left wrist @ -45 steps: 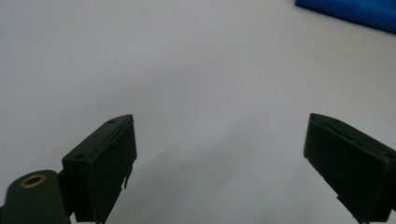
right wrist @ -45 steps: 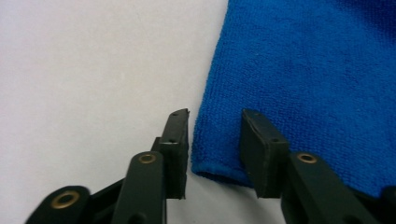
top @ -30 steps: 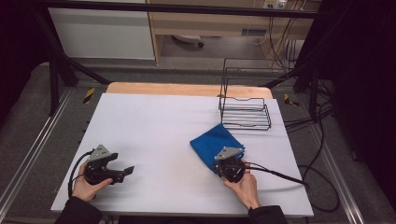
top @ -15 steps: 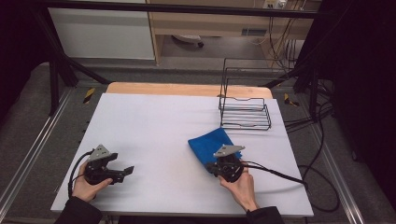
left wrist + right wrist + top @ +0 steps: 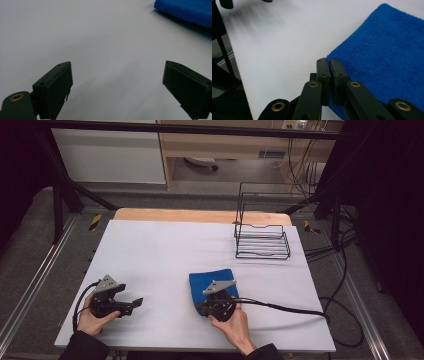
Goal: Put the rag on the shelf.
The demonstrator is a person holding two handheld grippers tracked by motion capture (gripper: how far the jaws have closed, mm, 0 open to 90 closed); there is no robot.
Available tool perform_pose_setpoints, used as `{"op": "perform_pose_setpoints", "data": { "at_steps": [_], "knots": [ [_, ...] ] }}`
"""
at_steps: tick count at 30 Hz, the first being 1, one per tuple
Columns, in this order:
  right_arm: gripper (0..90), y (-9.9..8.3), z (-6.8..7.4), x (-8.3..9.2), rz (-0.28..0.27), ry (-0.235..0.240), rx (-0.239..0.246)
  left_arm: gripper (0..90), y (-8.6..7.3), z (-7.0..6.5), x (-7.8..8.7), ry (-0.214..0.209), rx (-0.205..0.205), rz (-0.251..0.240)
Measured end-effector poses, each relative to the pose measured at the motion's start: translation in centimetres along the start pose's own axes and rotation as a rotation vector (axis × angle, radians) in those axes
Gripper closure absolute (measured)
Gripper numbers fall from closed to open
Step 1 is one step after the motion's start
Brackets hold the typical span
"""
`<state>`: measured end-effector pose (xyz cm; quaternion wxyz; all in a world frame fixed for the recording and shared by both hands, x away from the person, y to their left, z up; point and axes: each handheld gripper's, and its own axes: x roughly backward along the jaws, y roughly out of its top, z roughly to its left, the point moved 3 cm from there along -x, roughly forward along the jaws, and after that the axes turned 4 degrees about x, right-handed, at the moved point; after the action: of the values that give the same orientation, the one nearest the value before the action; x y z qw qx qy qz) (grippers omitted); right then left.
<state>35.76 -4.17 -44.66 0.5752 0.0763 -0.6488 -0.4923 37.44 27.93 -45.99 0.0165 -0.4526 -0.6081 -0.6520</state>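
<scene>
1. Right gripper [image 5: 201,308]: jaws pressed together, clamped on the near corner of the blue cloth [image 5: 210,281].
2. Blue cloth lies flat on the white table [image 5: 165,250], at its near middle.
3. Left gripper [image 5: 136,303]: jaws wide apart, nothing between them, resting on the table well left of the cloth.
4. Black wire rack [image 5: 262,240]: beyond the cloth, toward the table's far right corner.

Overhead light is brightening the white desk [image 5: 175,255] while the surroundings are staying dim; the blue cloth [image 5: 185,10] at 1 o'clock is casting a soft shadow.
</scene>
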Motion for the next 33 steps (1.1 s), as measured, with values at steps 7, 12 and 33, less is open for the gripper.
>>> {"op": "perform_pose_setpoints", "data": {
  "at_steps": [7, 12, 33],
  "knots": [
    [87.1, 1.2, 1.9, -1.7, -0.012, 0.058, 0.018, 9.4, 0.0, 0.0, 0.0, 0.0, 0.0, 0.0],
    [85.0, 1.4, 2.5, -3.0, -0.006, 0.064, 0.024, 9.3, 0.0, 0.0, 0.0, -0.001, -0.001, 0.002],
    [22.5, -1.7, -6.5, 4.5, -0.154, -0.143, -0.056, 8.3, 0.2, -0.5, -0.4, 0.008, -0.003, 0.014]
  ]
}}
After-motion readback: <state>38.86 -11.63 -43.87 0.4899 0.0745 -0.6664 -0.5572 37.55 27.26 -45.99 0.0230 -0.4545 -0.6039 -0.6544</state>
